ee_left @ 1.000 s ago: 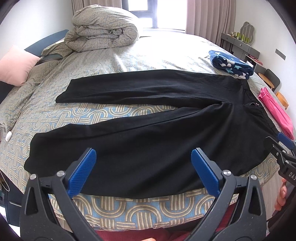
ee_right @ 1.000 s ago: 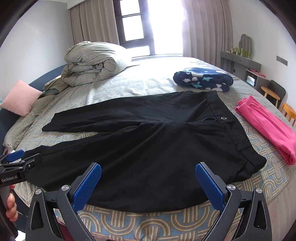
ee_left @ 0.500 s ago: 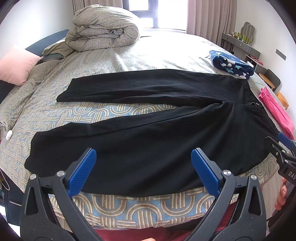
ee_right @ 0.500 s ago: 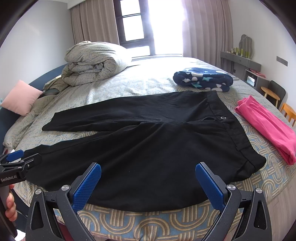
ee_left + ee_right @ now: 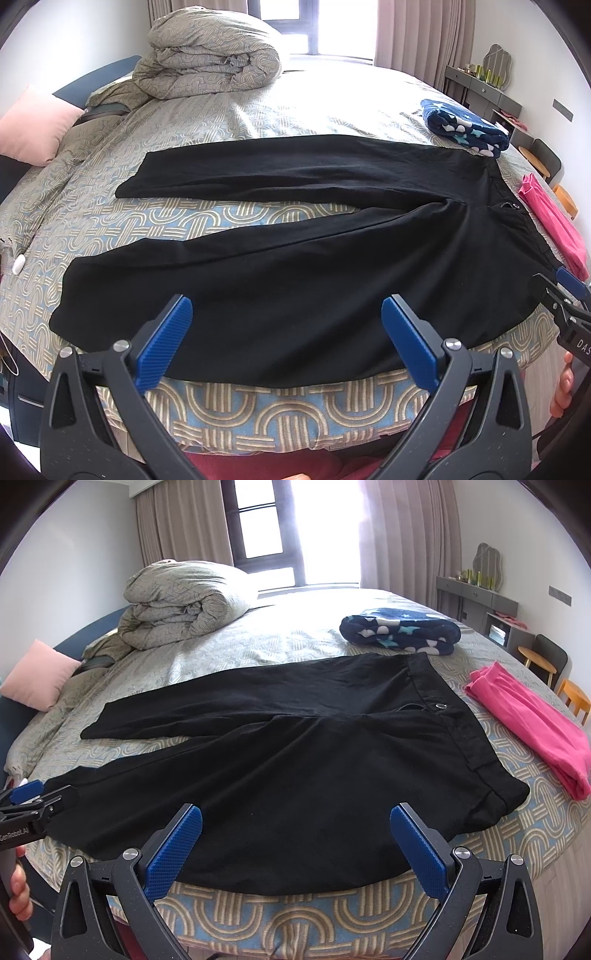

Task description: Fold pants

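Left hand-held gripper (image 5: 286, 334), black frame with blue ribbed pads: spread wide, holding nothing, poised just short of the near hem side of the black fabric pants (image 5: 295, 266), over the lower leg. Right hand-held gripper (image 5: 295, 843), same build: likewise spread wide and empty, poised near the hip end of the pants, short of the cloth. Fingers of a person's hand (image 5: 18, 893) visible on the left gripper's handle at the frame edge.

Black fabric pants: laid flat across the bed with the patterned blue-and-tan cover (image 5: 295, 919), close to its near edge, waistband to the right, two legs spread apart in a V toward the left, strip of cover showing between them. Metal button (image 5: 439, 706) at the waistband centre.

Right of the pants' waistband, apart from it: folded bright pink garment (image 5: 532, 731). Just beyond the waistband: folded navy fleece blanket with white and teal stars (image 5: 402, 635). Well beyond the pants' legs: rolled grey-beige duvet (image 5: 214, 62). Far left of the legs: pale pink pillow (image 5: 33, 125).
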Available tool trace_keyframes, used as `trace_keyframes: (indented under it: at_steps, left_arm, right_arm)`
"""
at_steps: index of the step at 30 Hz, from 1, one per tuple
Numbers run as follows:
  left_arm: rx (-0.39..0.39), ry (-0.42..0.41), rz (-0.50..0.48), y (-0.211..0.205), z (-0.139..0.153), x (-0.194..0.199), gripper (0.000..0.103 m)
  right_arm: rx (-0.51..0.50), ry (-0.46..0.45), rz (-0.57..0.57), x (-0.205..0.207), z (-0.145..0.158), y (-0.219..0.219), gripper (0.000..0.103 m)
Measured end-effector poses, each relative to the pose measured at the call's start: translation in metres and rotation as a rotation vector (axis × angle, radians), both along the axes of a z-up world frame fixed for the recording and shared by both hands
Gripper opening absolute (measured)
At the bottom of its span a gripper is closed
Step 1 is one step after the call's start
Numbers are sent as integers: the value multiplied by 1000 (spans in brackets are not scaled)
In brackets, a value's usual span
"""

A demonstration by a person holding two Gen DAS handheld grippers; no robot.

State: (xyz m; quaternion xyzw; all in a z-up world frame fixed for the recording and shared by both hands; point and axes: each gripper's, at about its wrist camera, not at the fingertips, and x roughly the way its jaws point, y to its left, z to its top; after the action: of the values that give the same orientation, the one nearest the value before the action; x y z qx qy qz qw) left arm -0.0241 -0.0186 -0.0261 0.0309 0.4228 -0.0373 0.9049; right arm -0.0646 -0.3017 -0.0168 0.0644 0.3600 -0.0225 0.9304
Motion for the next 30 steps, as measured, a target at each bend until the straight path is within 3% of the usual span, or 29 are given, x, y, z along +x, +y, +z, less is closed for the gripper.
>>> trace_keyframes:
  at_steps: [5,9,16,20,24,28,30]
  left_arm:
    - [4,28,41,21,-9,1,102]
    - [-31,53,174,77,-17,1,102]
    - [-251,146,464,197,-47,-23,102]
    - [-404,186,492,217,-68,-33,100]
    - [-461,200,493,225,-84,-27,84]
    - [-438,163,504,224,-82,-4,79]
    - [-426,164,516,227,-84,9,49]
  right_arm:
    - [-6,29,-23,-2,-7,-10,103]
    - [2,56,-86,-6,-14,-35,103]
    - [97,100,-195,-12,-21,-84,103]
    - [181,143,-238,-15,-30,-102,101]
    - [287,176,-271,-21,-40,-116,96]
    - [318,181,-280,-23,-43,-119,96]
    - [315,179,-279,-24,-43,-118,96]
